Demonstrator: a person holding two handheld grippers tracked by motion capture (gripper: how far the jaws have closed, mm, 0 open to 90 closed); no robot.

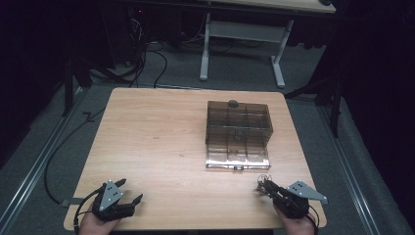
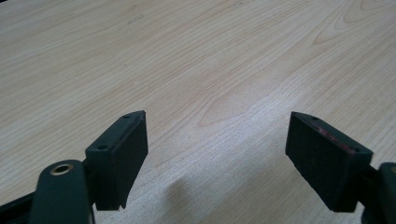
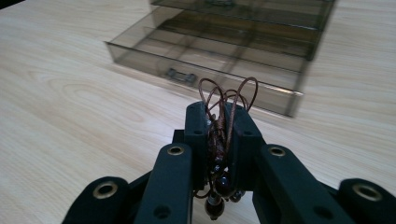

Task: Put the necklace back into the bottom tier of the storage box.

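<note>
right gripper [image 3: 219, 121]: jaws clamping on a bundle of brown cord with dark beads, a corded necklace [image 3: 223, 105] by the look of it; hovering over the near right corner of the tabletop [image 1: 156, 132]
necklace position: cord loops sticking out past the jaw tips, beads [image 3: 219, 184] dangling below the jaws; in the high view the necklace [image 1: 263, 186] is sitting just short of the box's front edge
left gripper [image 2: 217, 140]: jaws standing wide apart, nothing between them, resting low at the near left corner [image 1: 128, 192]
box [image 1: 238, 133]: smoky clear plastic organizer with divided compartments; one tray [image 3: 205, 60] is sliding out toward the person, small latch at its front
handling, judged: necklace is looking light, limp, thin cord; loops are likely snagging on dividers or jaw edges; beads hard and smooth, probably slipping if pinched alone
where to hold, judged: gripping the bunched cord mid-bundle, as now, is looking safest; avoid pinching single beads
risk, judged: strands trailing outside the compartment while lowering
</note>
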